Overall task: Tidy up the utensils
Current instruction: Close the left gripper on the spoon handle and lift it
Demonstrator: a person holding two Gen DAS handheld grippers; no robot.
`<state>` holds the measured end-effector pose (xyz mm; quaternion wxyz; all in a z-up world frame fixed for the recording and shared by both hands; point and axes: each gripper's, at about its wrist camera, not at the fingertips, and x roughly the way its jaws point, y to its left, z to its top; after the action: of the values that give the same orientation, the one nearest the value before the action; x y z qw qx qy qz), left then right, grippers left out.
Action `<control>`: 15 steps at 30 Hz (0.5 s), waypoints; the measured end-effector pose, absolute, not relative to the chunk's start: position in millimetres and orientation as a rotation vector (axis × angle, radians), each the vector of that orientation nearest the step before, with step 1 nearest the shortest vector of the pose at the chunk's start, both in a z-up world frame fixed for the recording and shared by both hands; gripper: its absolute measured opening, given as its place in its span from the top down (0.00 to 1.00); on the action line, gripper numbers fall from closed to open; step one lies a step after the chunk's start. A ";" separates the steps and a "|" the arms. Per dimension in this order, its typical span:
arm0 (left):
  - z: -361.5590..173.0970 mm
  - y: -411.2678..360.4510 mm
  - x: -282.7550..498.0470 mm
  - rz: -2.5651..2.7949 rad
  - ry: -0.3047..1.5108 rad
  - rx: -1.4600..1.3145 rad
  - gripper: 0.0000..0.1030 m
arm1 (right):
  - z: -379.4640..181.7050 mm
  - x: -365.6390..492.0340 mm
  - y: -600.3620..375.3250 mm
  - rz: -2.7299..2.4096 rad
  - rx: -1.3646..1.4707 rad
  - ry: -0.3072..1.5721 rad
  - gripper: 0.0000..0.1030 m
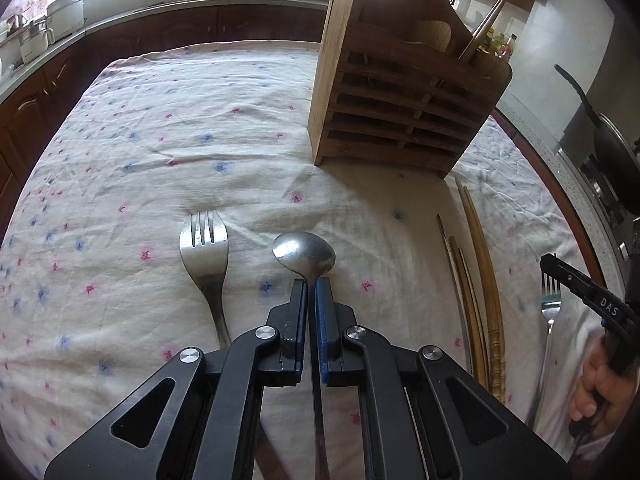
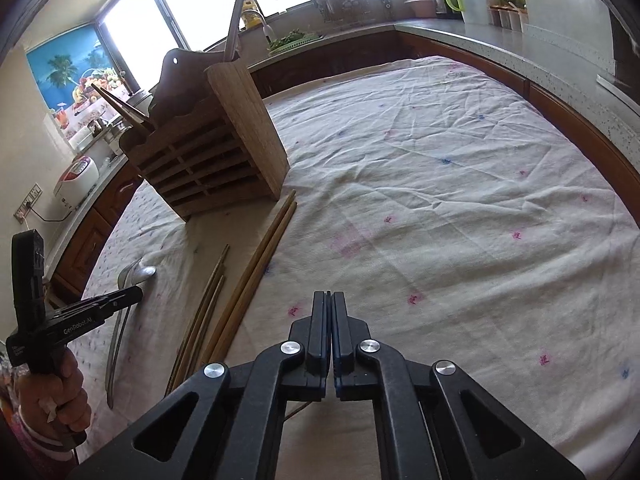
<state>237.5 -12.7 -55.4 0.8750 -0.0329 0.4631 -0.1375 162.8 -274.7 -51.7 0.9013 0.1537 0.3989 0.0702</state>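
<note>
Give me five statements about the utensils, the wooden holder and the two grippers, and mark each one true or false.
1. The left gripper is shut on the spoon. True.
2. The wooden holder lies flat on its side. False: it stands upright on the tablecloth.
3. A fork lies left of the spoon. True.
4. The right gripper holds chopsticks. False: its jaws are shut on nothing, and the chopsticks lie on the cloth.
5. The holder is empty. False: sticks poke out of its top.
</note>
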 end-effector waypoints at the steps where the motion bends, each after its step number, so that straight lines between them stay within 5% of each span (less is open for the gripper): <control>1: -52.7 -11.2 235.1 -0.293 0.962 -0.082 0.96 | -47.7 160.2 -275.5 0.145 0.319 0.815 0.98; 15: 17.1 7.8 193.2 -0.350 0.786 -0.197 0.96 | 15.3 132.3 -277.4 0.150 0.335 0.642 0.98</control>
<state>193.2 7.8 17.1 0.9043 -0.0953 0.3802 -0.1694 132.3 -277.4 15.3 0.9323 0.1639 0.3139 0.0732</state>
